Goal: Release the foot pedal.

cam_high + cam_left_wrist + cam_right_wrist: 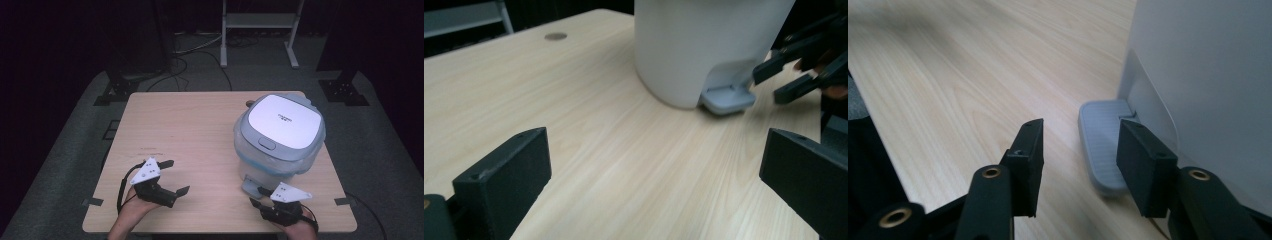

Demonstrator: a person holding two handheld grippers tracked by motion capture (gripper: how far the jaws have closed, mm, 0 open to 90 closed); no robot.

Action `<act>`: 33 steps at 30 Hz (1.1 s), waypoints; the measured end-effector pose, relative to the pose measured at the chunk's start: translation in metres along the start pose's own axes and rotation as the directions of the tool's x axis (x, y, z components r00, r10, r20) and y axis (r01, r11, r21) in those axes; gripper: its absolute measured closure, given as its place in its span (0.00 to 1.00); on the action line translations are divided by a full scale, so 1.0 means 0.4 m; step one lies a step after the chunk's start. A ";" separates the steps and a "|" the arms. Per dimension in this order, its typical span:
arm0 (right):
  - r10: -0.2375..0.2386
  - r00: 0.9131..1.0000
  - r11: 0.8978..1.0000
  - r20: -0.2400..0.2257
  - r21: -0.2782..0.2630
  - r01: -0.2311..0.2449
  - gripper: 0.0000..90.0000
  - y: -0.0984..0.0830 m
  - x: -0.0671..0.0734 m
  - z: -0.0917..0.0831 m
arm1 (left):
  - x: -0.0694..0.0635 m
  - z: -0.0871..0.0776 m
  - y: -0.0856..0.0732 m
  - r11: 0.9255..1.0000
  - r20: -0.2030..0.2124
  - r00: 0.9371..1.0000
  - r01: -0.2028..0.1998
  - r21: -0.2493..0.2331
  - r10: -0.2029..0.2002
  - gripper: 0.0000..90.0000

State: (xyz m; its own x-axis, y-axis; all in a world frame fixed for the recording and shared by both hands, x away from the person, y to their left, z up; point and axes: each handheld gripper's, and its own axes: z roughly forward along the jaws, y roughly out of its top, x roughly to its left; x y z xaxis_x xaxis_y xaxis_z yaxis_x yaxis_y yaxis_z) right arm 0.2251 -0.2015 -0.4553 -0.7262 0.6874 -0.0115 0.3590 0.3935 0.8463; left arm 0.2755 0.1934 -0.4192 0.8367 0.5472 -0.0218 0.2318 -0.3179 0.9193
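Pedal bin (278,137) at 3 o'clock on table (190,130), lid closed.
Right gripper (1079,150): jaws half open over grey pedal (1100,145), holding nothing. Left gripper (174,176) at 7 o'clock: jaws wide open, empty.

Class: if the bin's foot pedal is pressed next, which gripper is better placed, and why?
Probably the right gripper: it sits open right beside the pedal, while the left gripper hovers open farther off over bare table.
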 end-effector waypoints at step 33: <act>0.175 0.956 0.978 0.235 0.070 -0.196 0.30 -0.122 -0.166 -0.123 | 0.044 -0.043 -0.163 0.966 -0.141 0.990 0.020 0.259 0.017 0.00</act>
State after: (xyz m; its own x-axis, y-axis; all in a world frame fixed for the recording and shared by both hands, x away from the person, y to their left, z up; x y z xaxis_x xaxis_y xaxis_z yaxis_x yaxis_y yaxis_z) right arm 0.2271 -0.2965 -0.4698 -0.4940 0.8694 0.0121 0.5345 0.2926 0.7929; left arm 0.2665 0.2373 -0.4726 0.7624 0.6453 0.0495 0.3690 -0.4962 0.7859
